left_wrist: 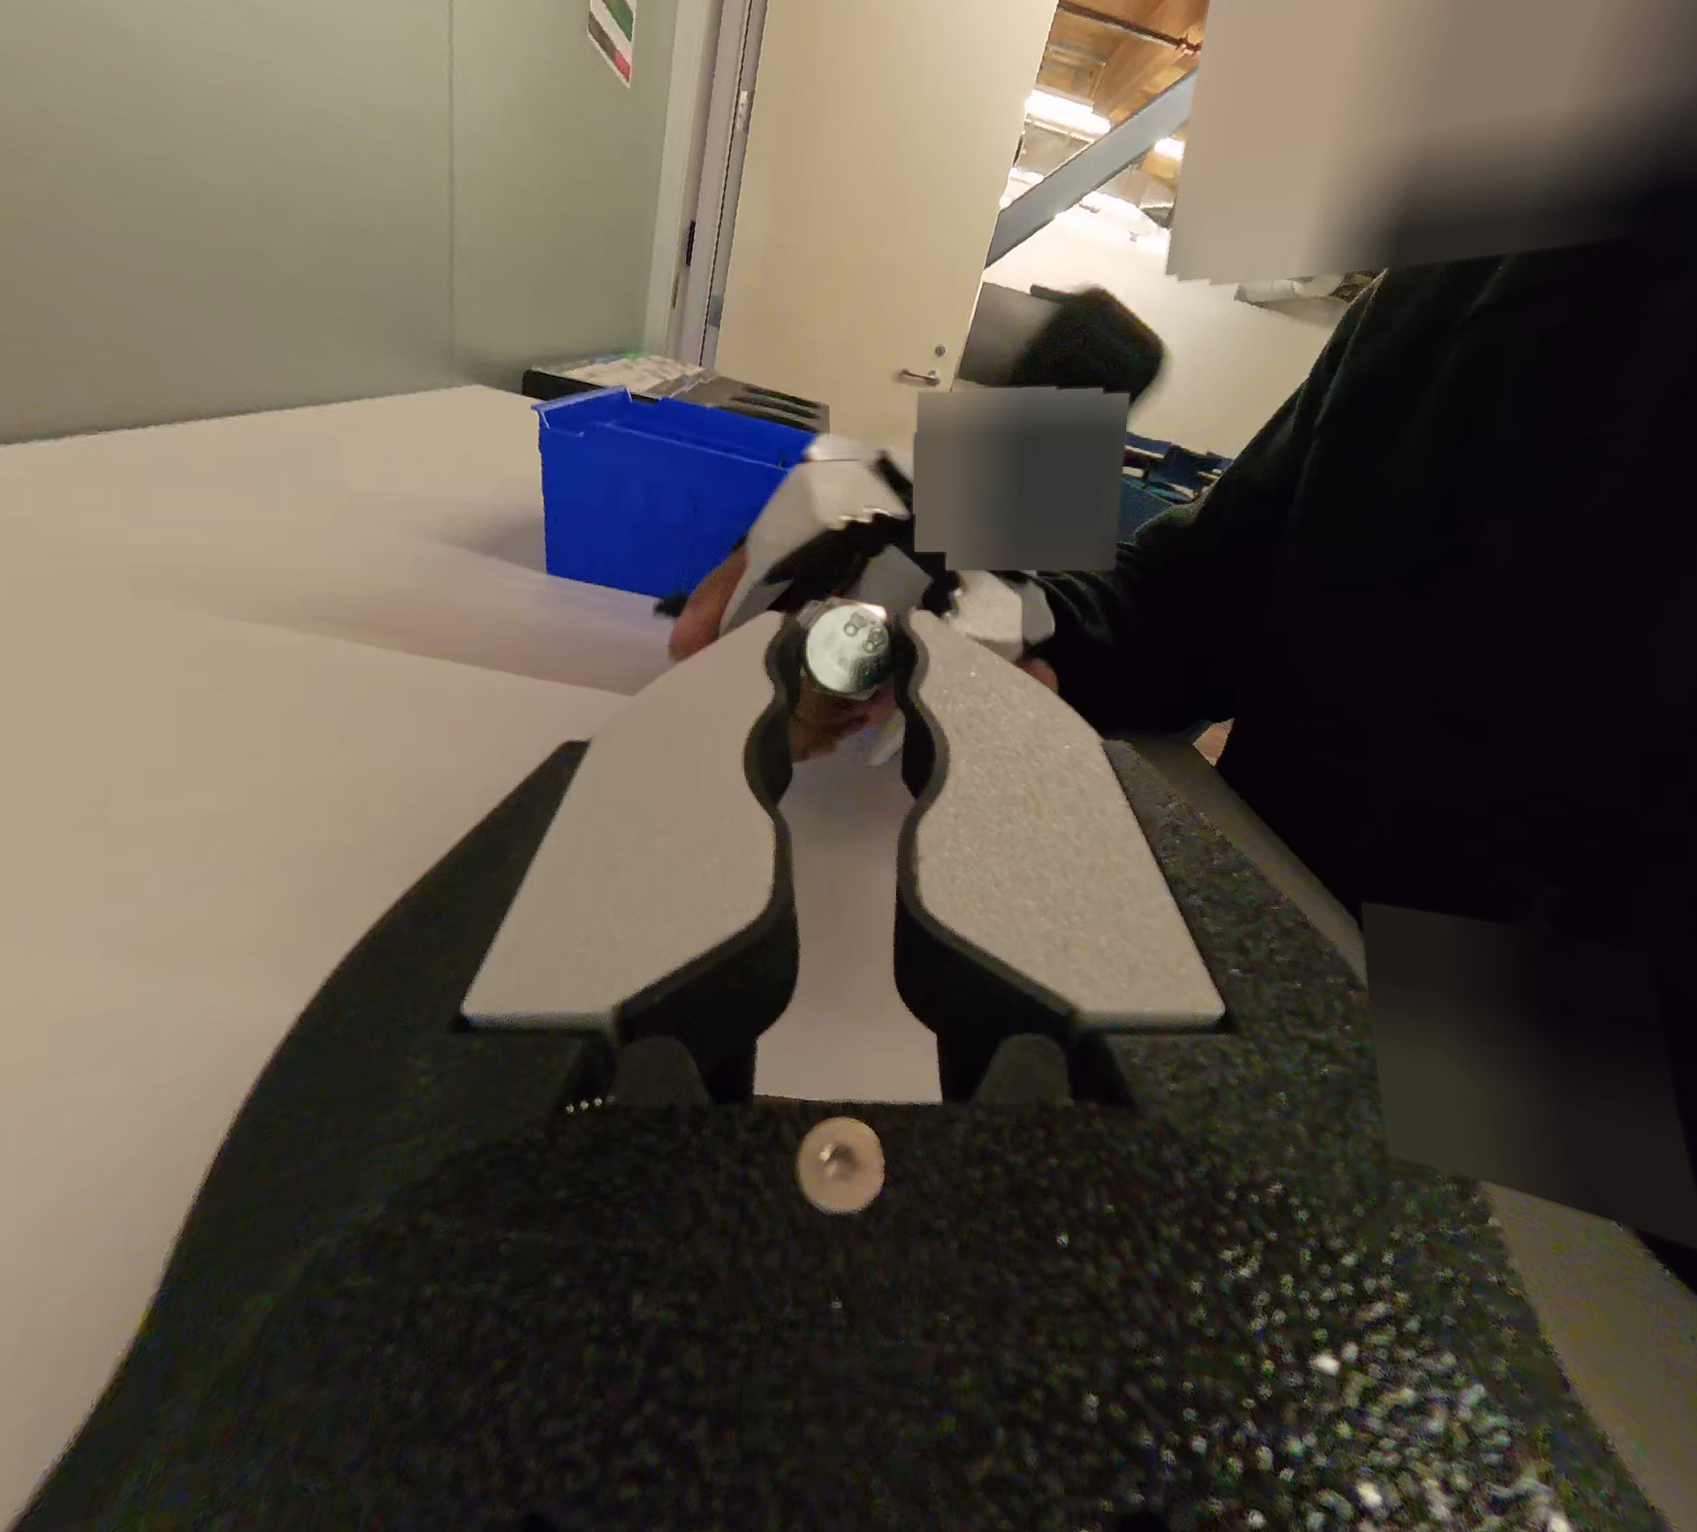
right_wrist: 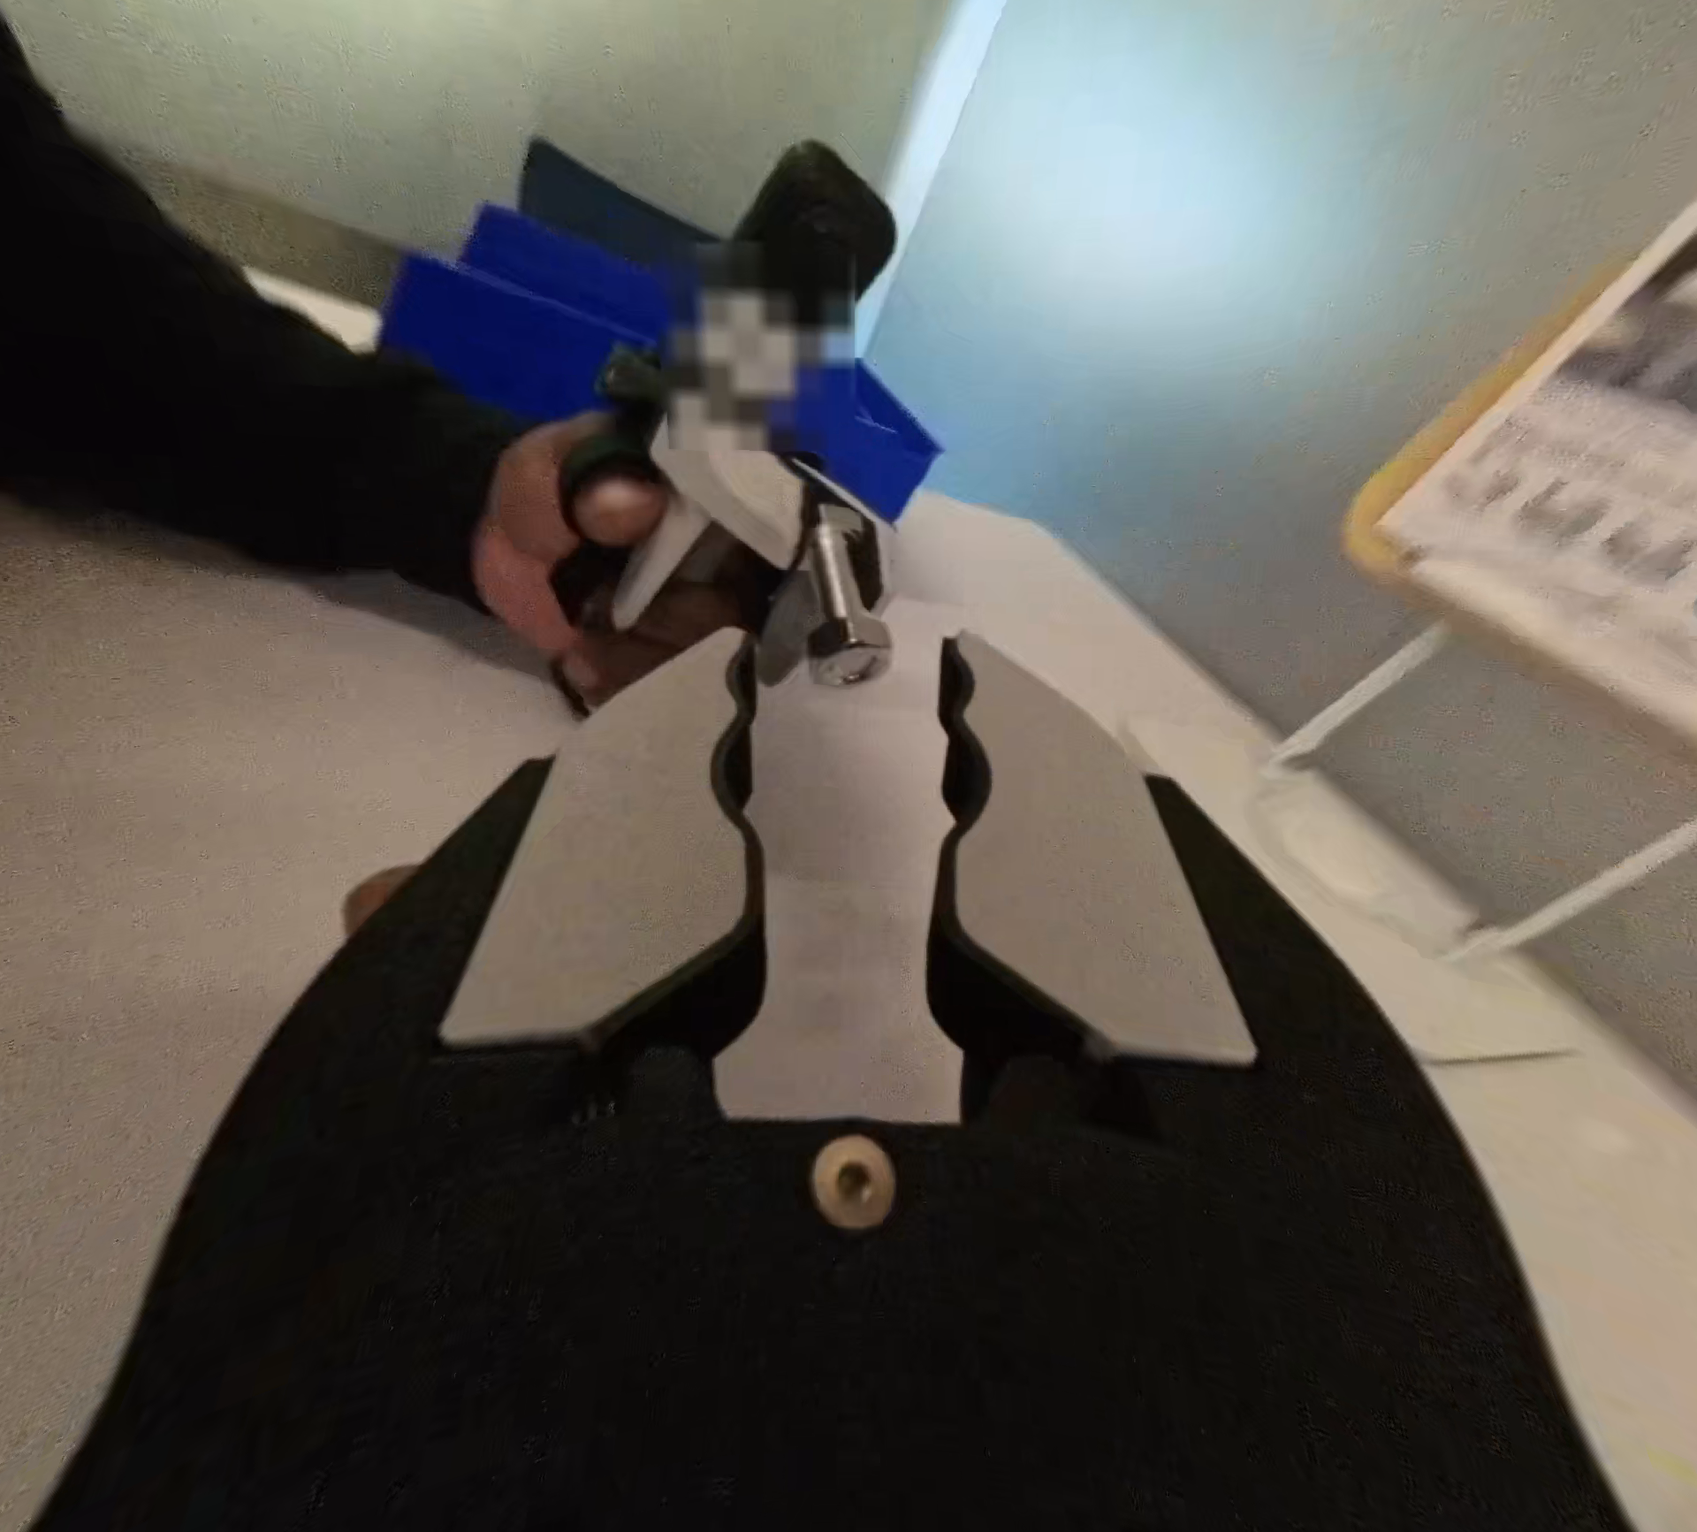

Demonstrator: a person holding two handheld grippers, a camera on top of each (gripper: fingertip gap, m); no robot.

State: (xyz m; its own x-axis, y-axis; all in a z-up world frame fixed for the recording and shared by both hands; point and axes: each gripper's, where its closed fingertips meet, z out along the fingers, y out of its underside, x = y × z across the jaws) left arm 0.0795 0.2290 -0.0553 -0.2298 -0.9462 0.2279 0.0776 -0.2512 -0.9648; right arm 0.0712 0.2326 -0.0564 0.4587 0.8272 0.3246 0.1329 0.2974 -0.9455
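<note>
My left gripper [left_wrist: 843, 636] is shut on a silver hex bolt [left_wrist: 847, 657]; its head sits between my fingertips, above the white table [left_wrist: 230, 661]. In the right wrist view the bolt's shank [right_wrist: 831, 569] is clamped in the left gripper's fingers [right_wrist: 735, 501], with the head pointing down towards my right gripper. My right gripper [right_wrist: 849, 652] is open. Its fingertips stand on either side of the bolt head, which is nearer the left one, and I see no pad pressing on it. The right gripper's fingers [left_wrist: 790, 533] also show just beyond the bolt in the left wrist view.
A blue bin [left_wrist: 643, 505] stands on the table behind the grippers and also shows in the right wrist view [right_wrist: 514, 331]. A person in a black sleeve [left_wrist: 1377, 569] holds the grippers. A white wire stand with a printed sheet [right_wrist: 1561, 478] is at the right. An open door [left_wrist: 900, 110] is behind.
</note>
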